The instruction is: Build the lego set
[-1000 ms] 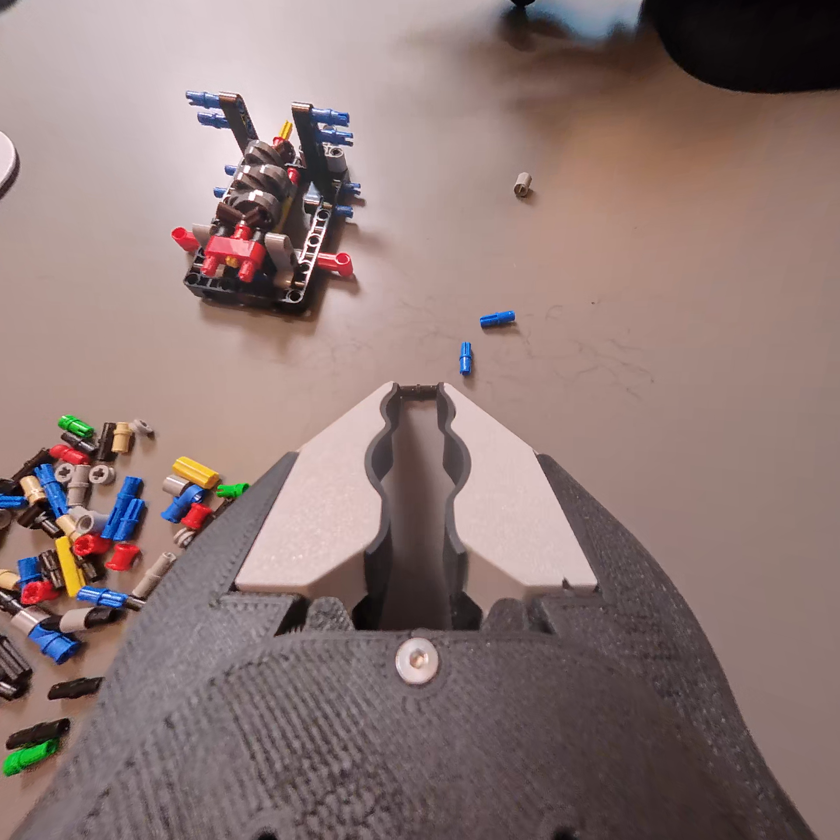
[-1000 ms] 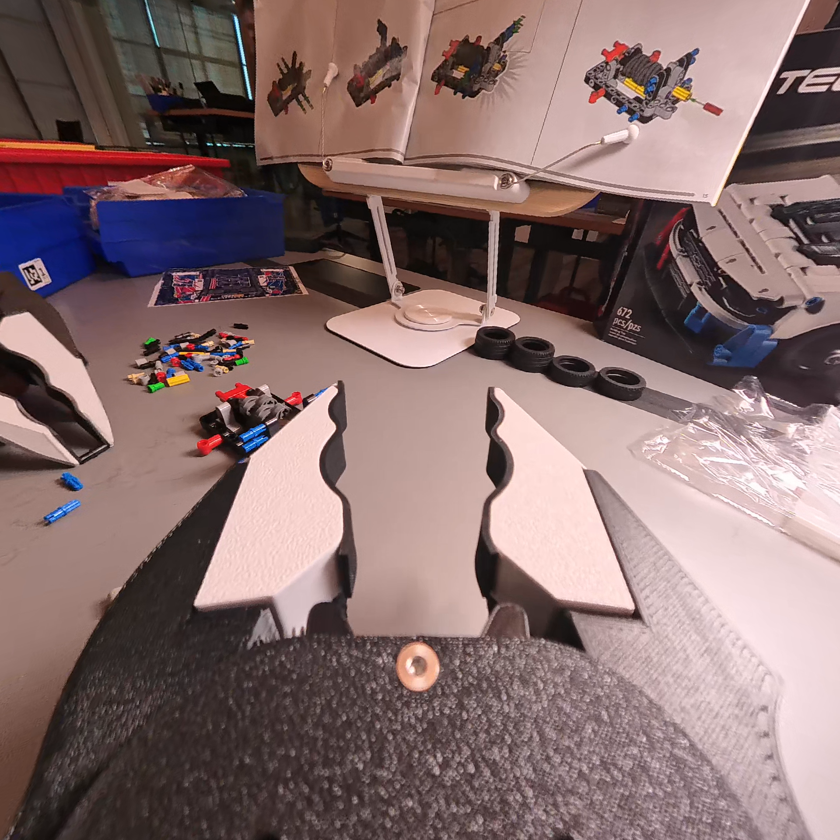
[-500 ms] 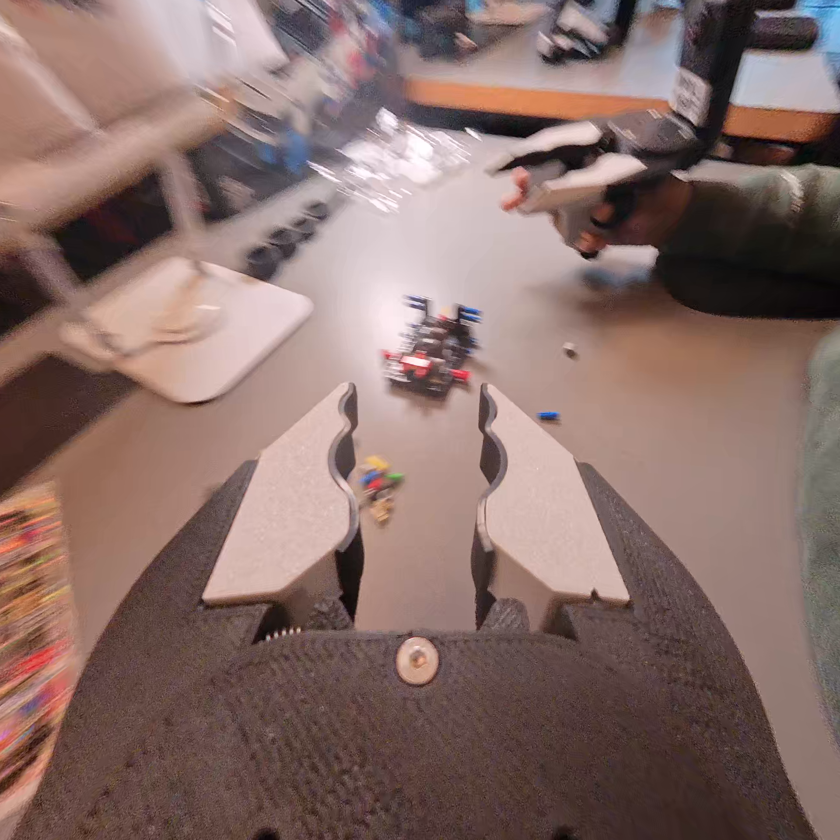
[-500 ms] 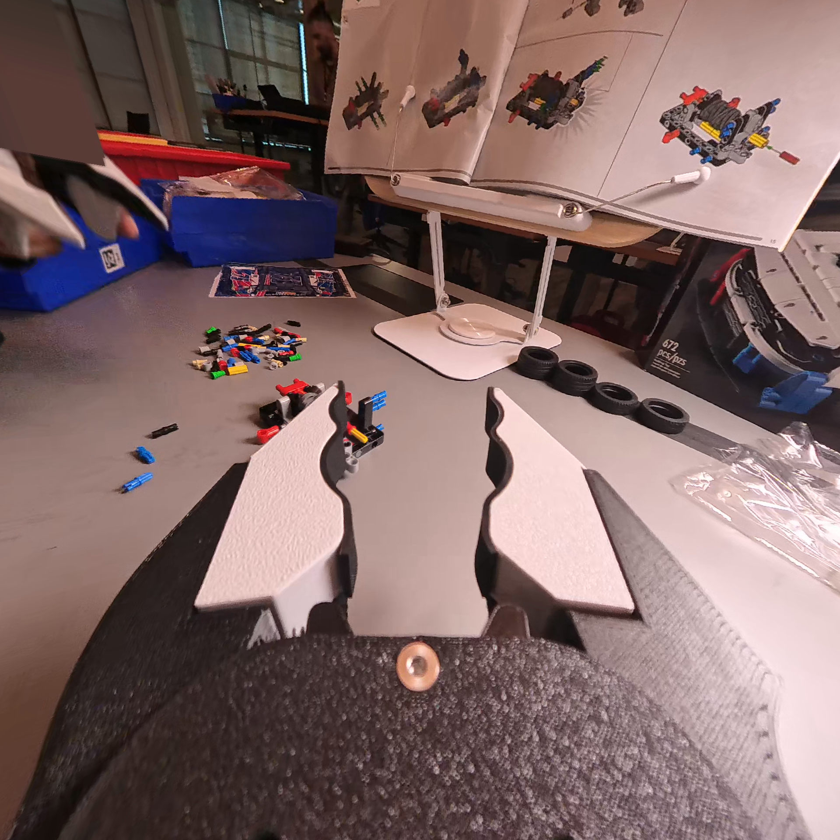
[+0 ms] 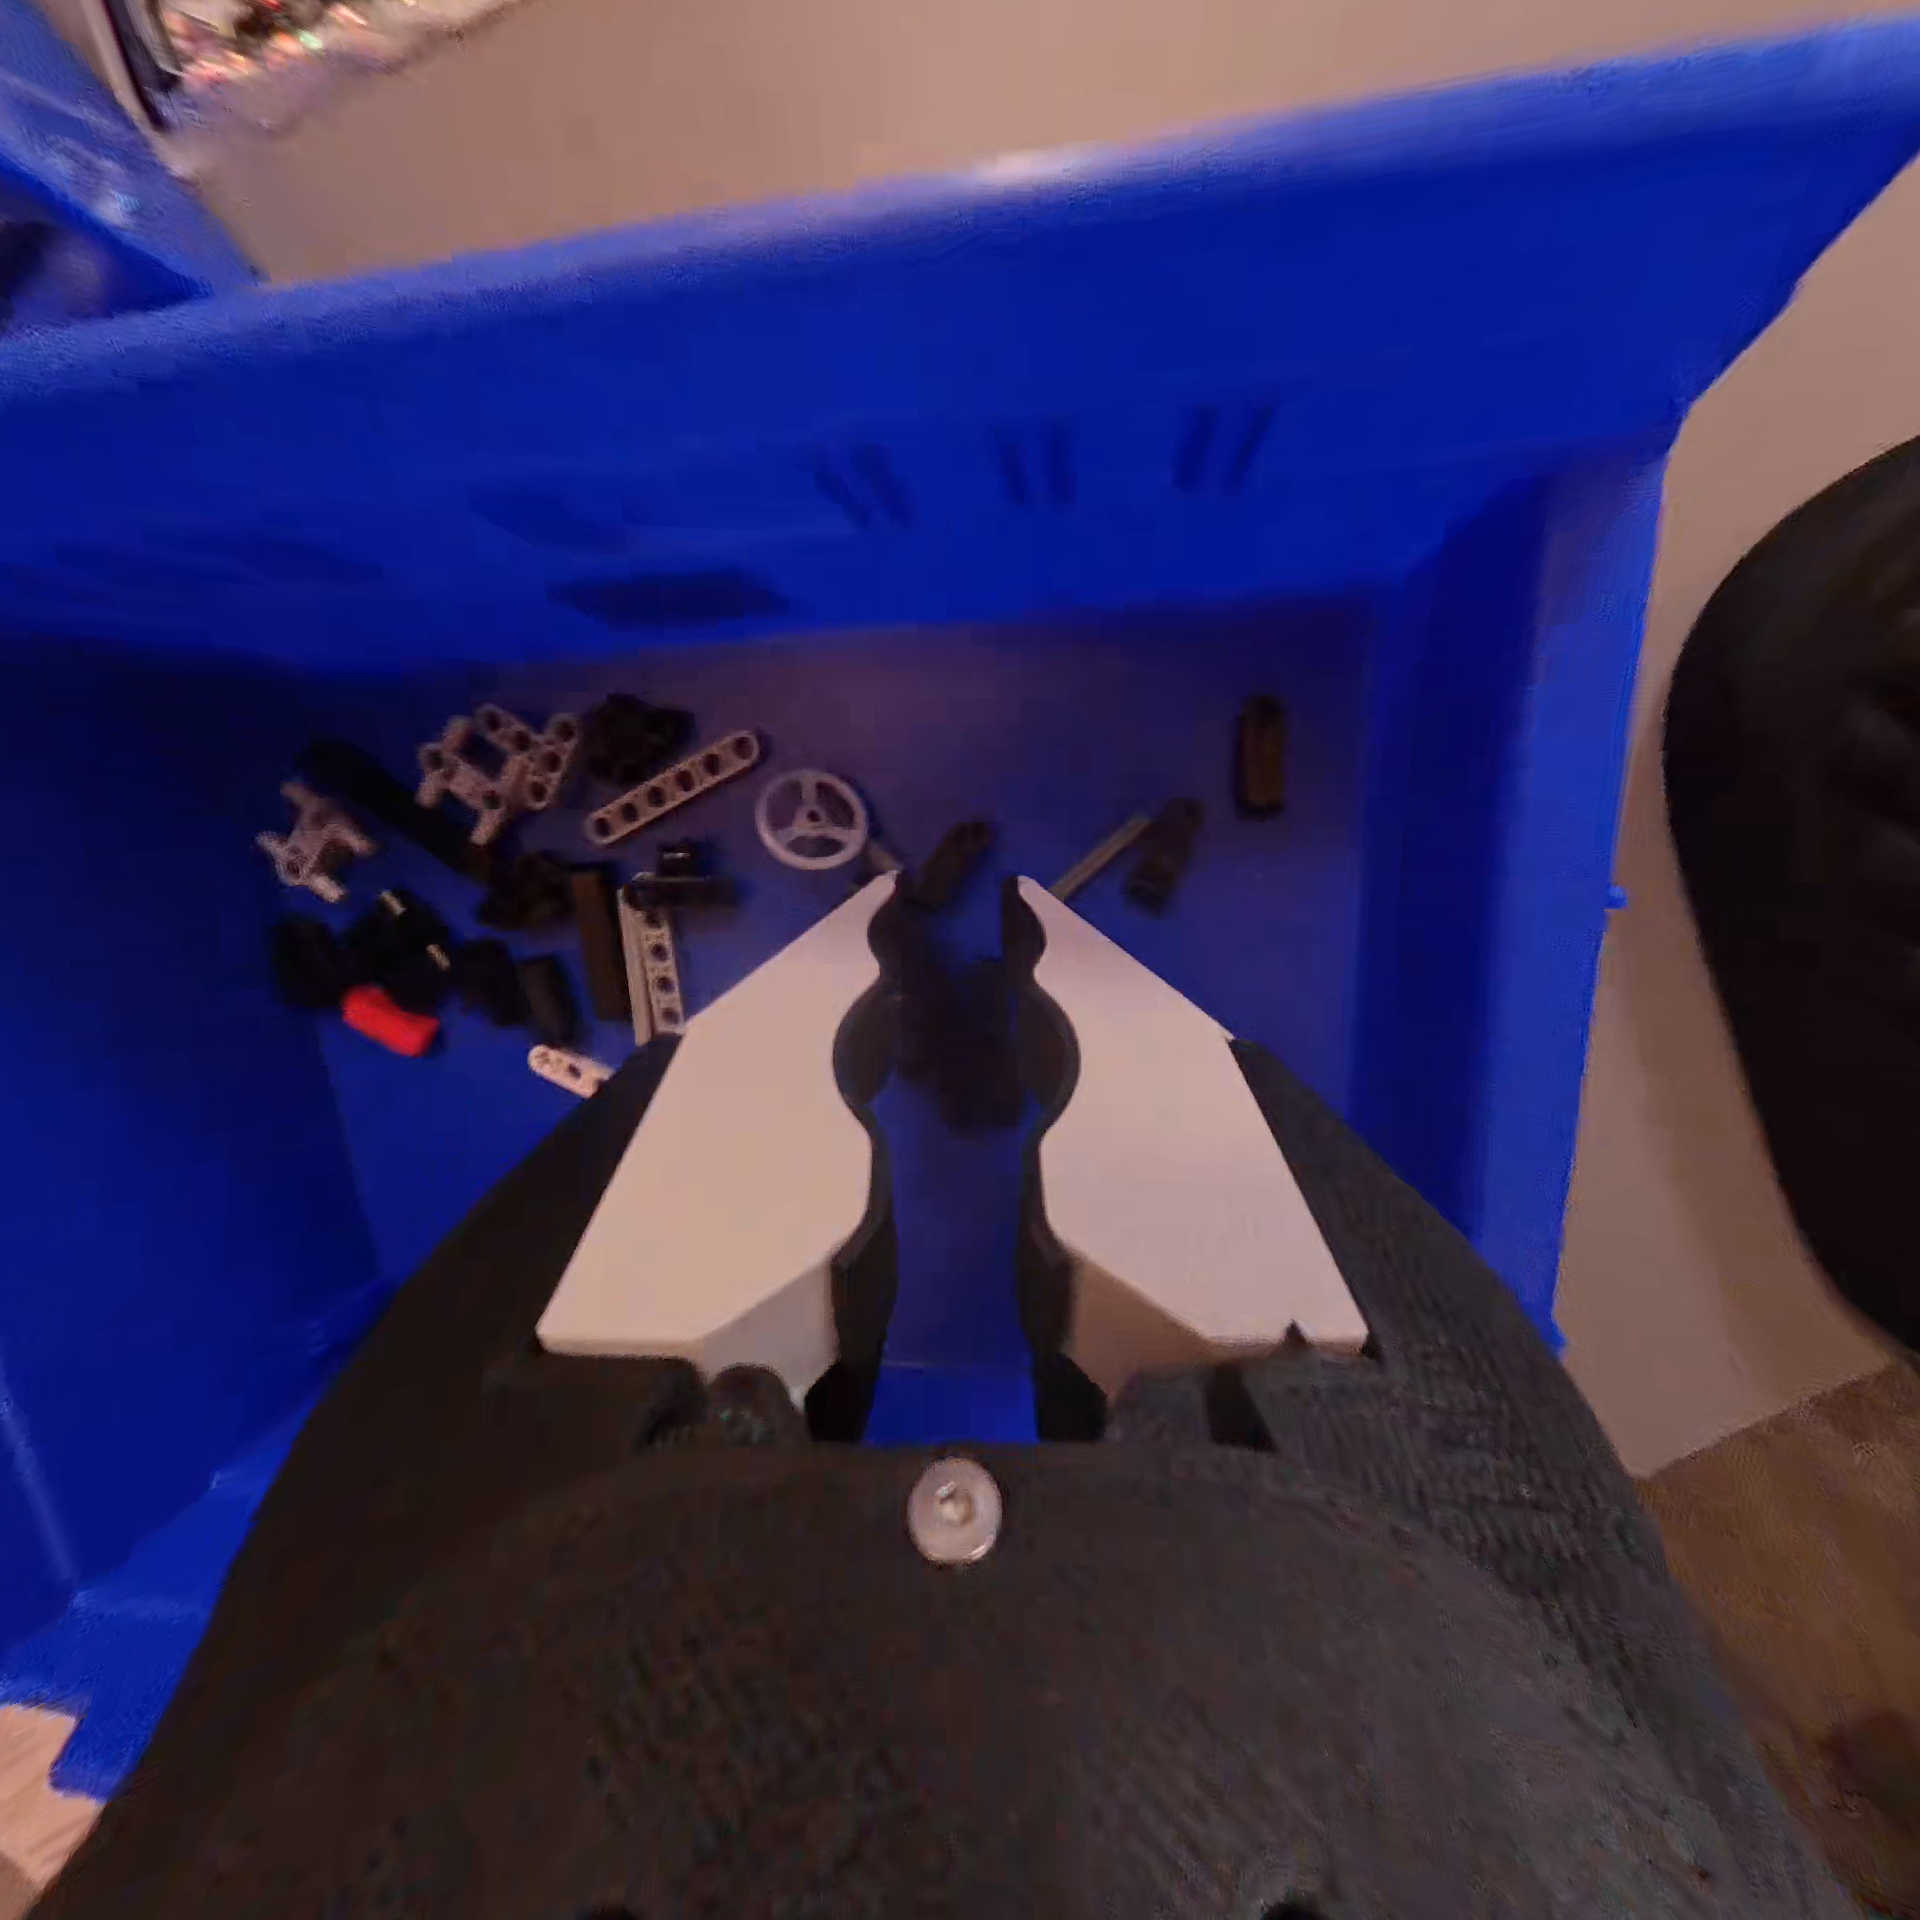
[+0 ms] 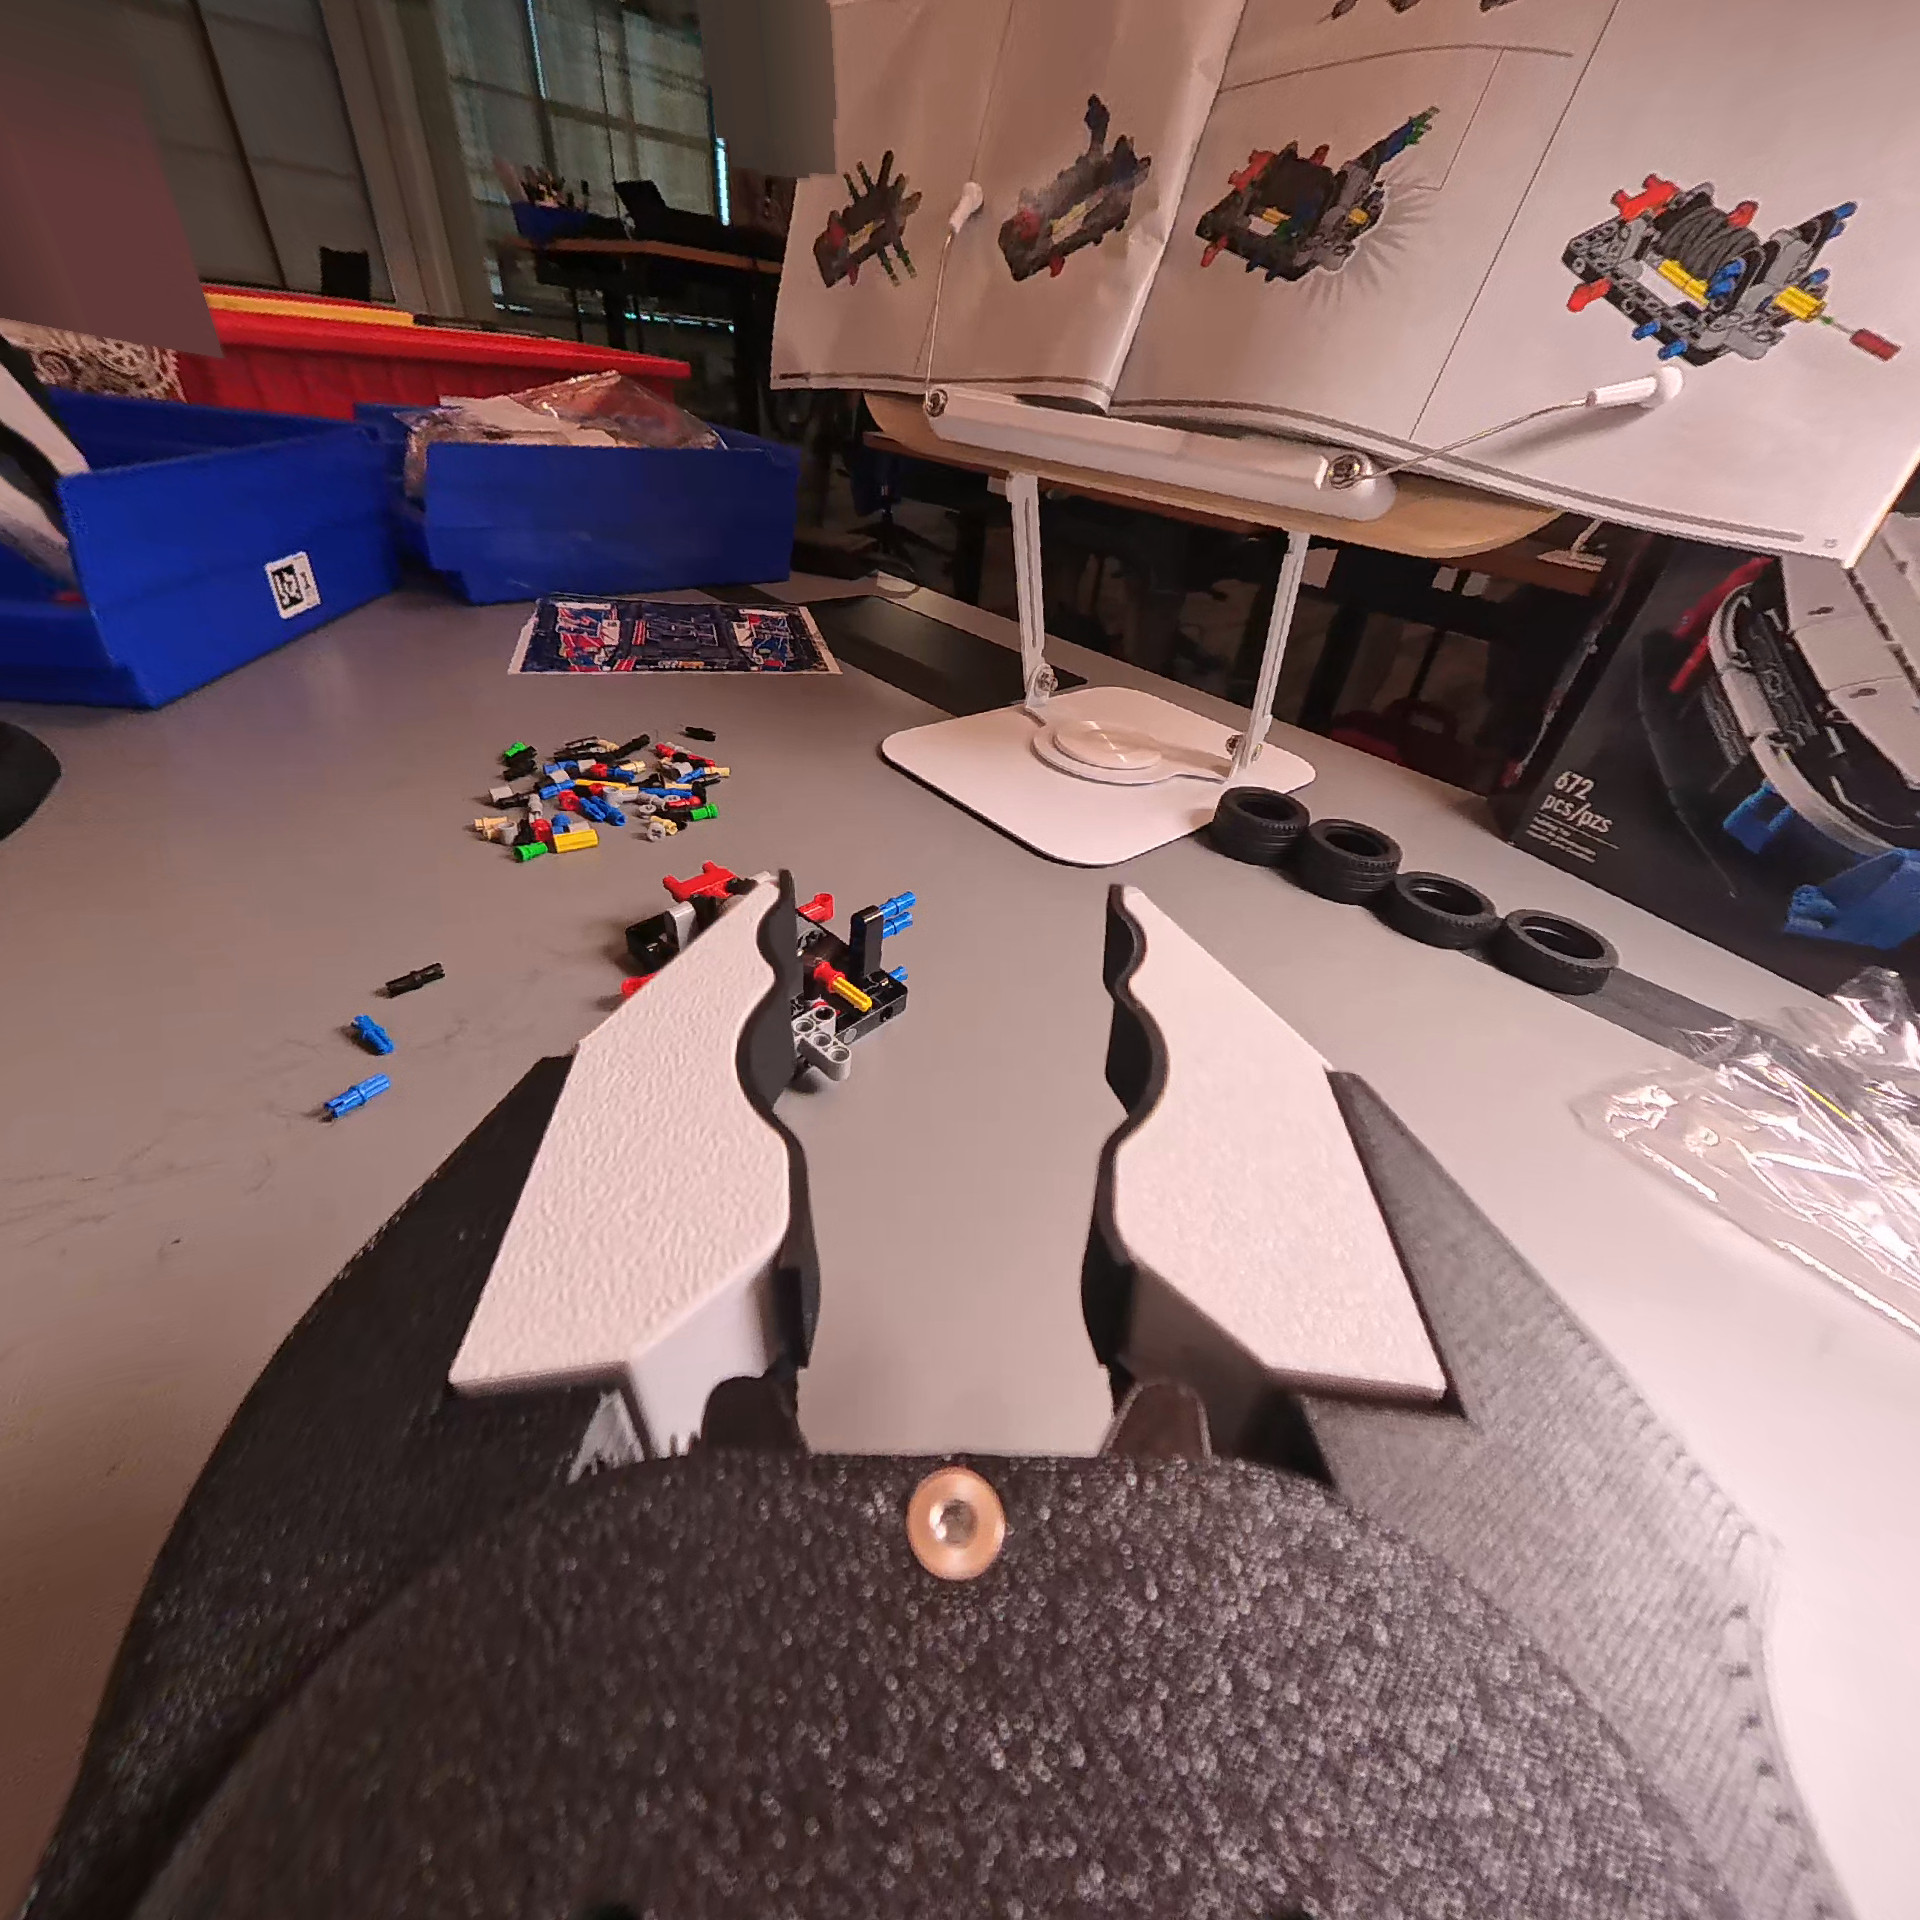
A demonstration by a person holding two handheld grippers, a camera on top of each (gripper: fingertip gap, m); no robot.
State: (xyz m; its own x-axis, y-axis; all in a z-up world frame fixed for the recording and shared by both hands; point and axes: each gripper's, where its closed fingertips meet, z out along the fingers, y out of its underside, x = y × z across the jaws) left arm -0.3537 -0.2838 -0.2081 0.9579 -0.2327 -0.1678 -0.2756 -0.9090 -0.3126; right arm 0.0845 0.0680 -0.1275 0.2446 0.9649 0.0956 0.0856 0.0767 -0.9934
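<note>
My left gripper (image 5: 958, 894) is inside a blue bin (image 5: 935, 364), low over its floor. Its jaws stand a narrow gap apart with a blurred black piece (image 5: 951, 1039) between them; I cannot tell if they grip it. Loose black and grey parts lie in the bin, with a grey steering wheel (image 5: 810, 816), a grey beam (image 5: 673, 798) and a red piece (image 5: 390, 1020). My right gripper (image 6: 948, 894) is open and empty above the table. The part-built chassis (image 6: 842, 987) lies just beyond its left finger, partly hidden by it.
A pile of small coloured pins (image 6: 603, 795), two blue pins (image 6: 358, 1091) and a black pin (image 6: 416, 979) lie on the grey table. The instruction booklet (image 6: 1351, 208) sits on a white stand (image 6: 1091, 790). Several tyres (image 6: 1403, 894), the set box (image 6: 1714, 707), a plastic bag (image 6: 1787, 1122) and blue bins (image 6: 208, 540) surround them. The tips of one gripper are about 55 cm away from the tips of the other. It is some 15 cm from my left tips to the red piece (image 5: 390, 1020).
My left gripper swung from over the table into the blue bin and its jaws narrowed from wide open. My right gripper shifted left toward the chassis and stayed open.
</note>
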